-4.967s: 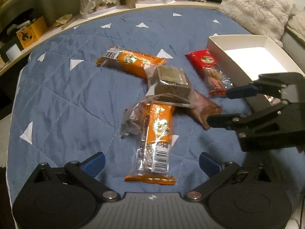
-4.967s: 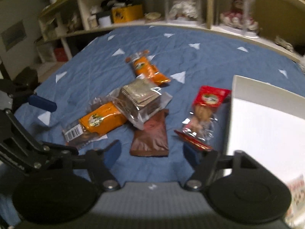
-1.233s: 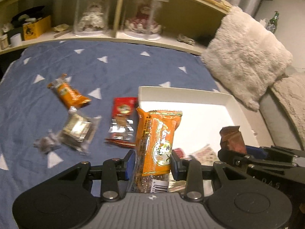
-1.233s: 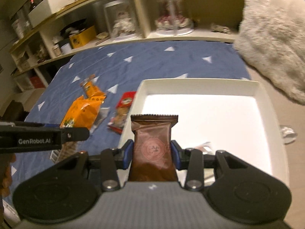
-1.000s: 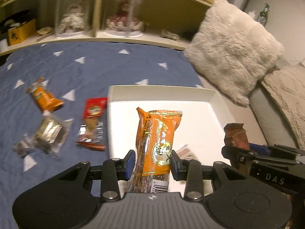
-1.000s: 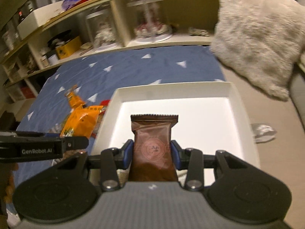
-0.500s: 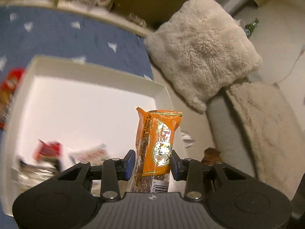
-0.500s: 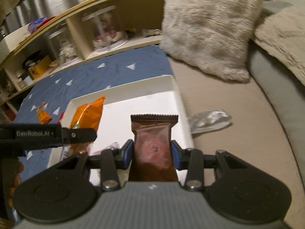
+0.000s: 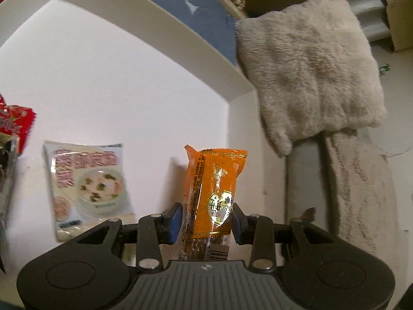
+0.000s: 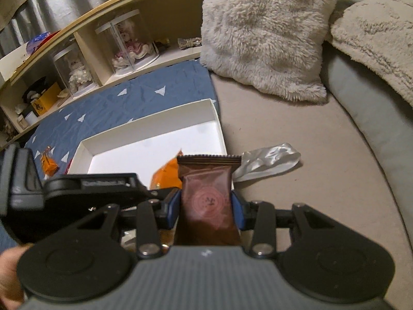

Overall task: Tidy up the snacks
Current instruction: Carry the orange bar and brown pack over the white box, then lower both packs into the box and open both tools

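Observation:
My left gripper [image 9: 206, 219] is shut on an orange snack bar [image 9: 214, 191] and holds it low inside the white box [image 9: 144, 31], near the box's right wall. A pale soup packet [image 9: 87, 180] and a red packet [image 9: 13, 124] lie on the box floor to its left. My right gripper [image 10: 206, 213] is shut on a brown snack packet [image 10: 207, 199], just right of the left gripper's body [image 10: 77, 188] and over the box's near right corner [image 10: 214, 118]. The orange bar [image 10: 165, 177] shows behind it.
A fluffy cream pillow [image 9: 309, 64] and grey couch cushions [image 10: 361, 118] lie right of the box. A silver wrapper [image 10: 268, 162] lies on the beige surface beside the box. Another orange snack [image 10: 47, 164] lies on the blue quilt [image 10: 124, 100]. Shelves [image 10: 103, 41] stand behind.
Both grippers moved right and down from the quilt to the box, each keeping its snack. The left gripper has dropped close to the box floor near the soup packet.

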